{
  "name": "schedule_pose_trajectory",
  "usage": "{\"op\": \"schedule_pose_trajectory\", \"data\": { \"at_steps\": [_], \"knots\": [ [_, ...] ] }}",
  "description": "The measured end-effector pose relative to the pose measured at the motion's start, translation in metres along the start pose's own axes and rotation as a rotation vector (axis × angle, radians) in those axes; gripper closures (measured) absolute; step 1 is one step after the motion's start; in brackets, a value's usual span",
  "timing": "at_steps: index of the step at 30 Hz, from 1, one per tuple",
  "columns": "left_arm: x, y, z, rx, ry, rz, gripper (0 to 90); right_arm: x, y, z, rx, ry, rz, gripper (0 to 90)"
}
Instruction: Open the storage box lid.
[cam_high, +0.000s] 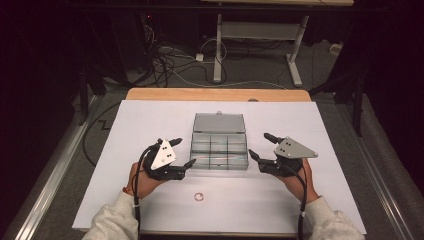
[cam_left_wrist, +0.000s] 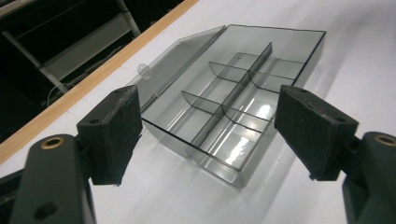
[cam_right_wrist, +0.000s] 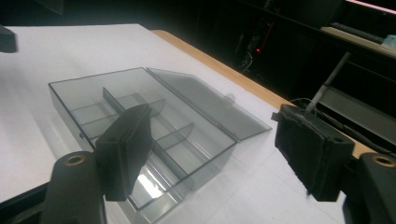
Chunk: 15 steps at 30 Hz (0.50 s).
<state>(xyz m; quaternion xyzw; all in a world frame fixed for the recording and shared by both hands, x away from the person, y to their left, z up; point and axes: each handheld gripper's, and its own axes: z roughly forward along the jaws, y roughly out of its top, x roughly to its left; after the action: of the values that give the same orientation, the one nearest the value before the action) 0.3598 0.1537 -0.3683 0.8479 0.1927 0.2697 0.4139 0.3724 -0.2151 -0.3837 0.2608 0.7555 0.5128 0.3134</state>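
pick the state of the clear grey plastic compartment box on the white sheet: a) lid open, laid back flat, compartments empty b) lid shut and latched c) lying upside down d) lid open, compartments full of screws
a: the clear grey plastic compartment box has its lid folded back flat on the white sheet, and its divided compartments look empty in both gripper views.

The small ring (cam_high: 199, 197) (near the table's front edge) is too small to identify.
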Motion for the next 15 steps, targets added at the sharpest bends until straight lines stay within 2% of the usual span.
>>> {"op": "schedule_pose_trajectory", "data": {
  "at_steps": [7,10,15],
  "knots": [
    [-0.009,-0.003,-0.007,0.014,-0.02,0.029,22.9,-0.002,-0.006,-0.012,-0.006,0.002,0.014,26.8],
    [-0.012,-0.006,-0.008,0.02,-0.035,0.049,22.9,-0.001,-0.008,-0.017,-0.014,-0.001,0.001,26.5],
    [-0.017,-0.012,-0.009,0.04,-0.048,0.057,22.9,0.001,-0.012,-0.025,-0.026,-0.001,-0.011,25.0]
  ]
}}
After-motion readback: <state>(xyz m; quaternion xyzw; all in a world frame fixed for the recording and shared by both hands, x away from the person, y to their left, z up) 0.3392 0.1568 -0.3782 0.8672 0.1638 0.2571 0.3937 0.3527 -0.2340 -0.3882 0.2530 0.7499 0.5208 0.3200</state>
